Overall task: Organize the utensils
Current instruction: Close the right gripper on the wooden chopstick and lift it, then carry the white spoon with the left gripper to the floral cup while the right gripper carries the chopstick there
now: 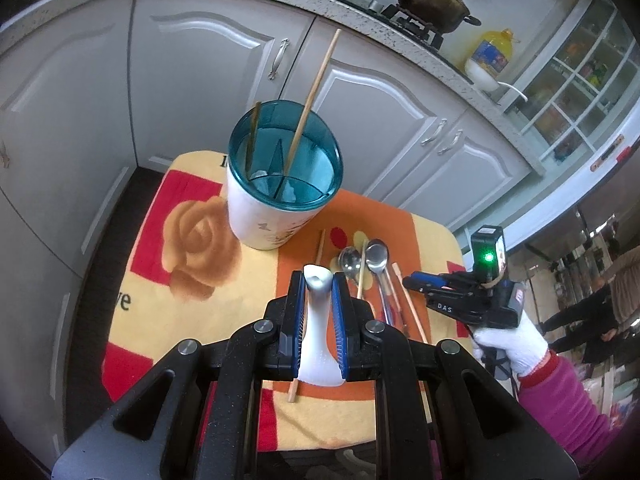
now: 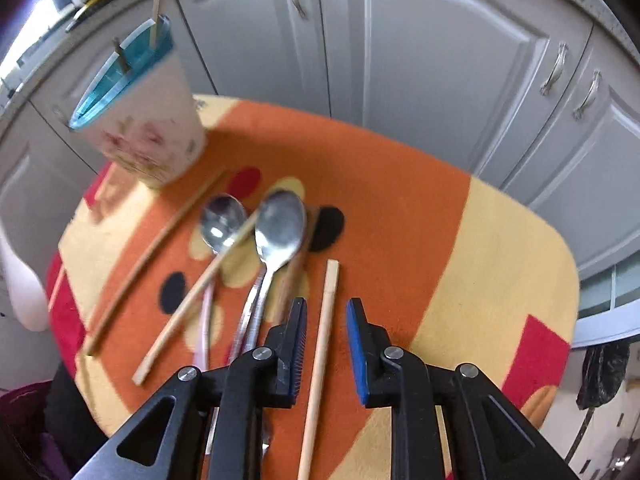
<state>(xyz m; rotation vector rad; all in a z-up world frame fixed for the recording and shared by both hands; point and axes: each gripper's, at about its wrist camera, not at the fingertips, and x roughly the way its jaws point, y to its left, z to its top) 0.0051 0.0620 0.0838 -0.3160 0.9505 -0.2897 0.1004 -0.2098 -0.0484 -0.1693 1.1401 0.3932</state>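
White spoon held, chopstick lined up for pickup

The left tongs (image 1: 318, 280) are clamped on a white ceramic spoon (image 1: 318, 320); carry it over the blue-rimmed utensil holder (image 1: 280, 184) and lower it upright. The right tongs (image 2: 326, 308) stand apart astride a wooden chopstick (image 2: 322, 344), not pressing it; close squarely mid-length. Two metal spoons (image 2: 276, 228) lie just beside on the worktop's flowered cloth (image 2: 400, 200), before grey kitchen cabinets (image 2: 440, 60)

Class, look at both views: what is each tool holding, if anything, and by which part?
The left tool clamps a white ceramic spoon by its handle. The right tool holds nothing: its open jaws straddle a wooden chopstick lying on the cloth.
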